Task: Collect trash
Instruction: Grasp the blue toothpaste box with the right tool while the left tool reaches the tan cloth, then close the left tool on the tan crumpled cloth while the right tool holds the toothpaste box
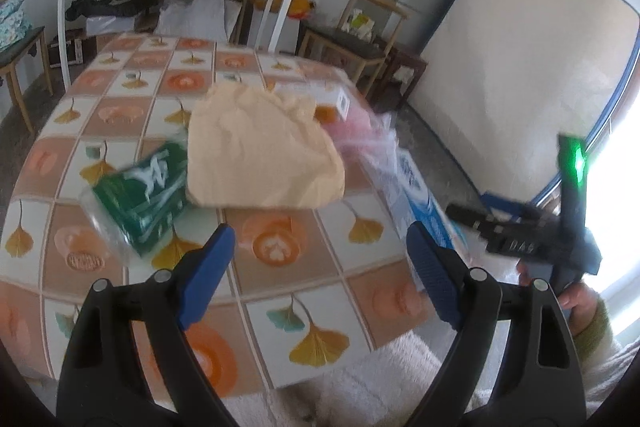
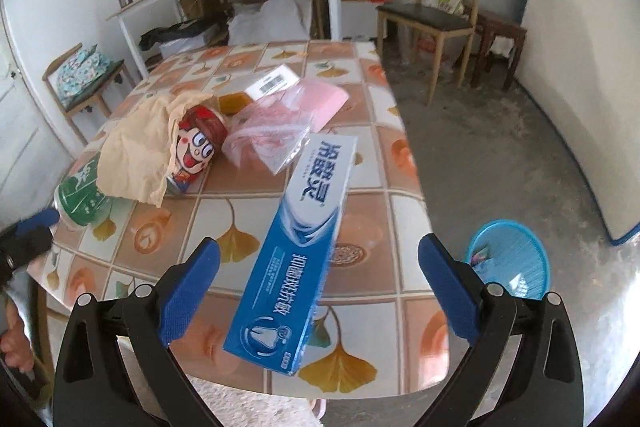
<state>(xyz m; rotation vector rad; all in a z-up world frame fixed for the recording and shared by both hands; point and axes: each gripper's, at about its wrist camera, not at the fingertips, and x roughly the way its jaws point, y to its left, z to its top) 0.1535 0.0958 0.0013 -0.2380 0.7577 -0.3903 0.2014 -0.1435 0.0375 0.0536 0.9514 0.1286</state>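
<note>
Flowery table (image 2: 404, 163) holds our trash: both claws (left claw (image 1: 320, 275), right claw (image 2: 320, 291)) gape empty, so we pinch the light, stiff toothpaste box (image 2: 296, 251) across its narrow sides.

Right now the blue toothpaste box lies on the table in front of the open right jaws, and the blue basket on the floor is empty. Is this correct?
Not quite. The blue basket on the floor is not empty: the right wrist view shows a few small scraps inside it near the rim. The rest holds: the toothpaste box lies on the table in front of the right gripper, whose jaws stand open.
</note>
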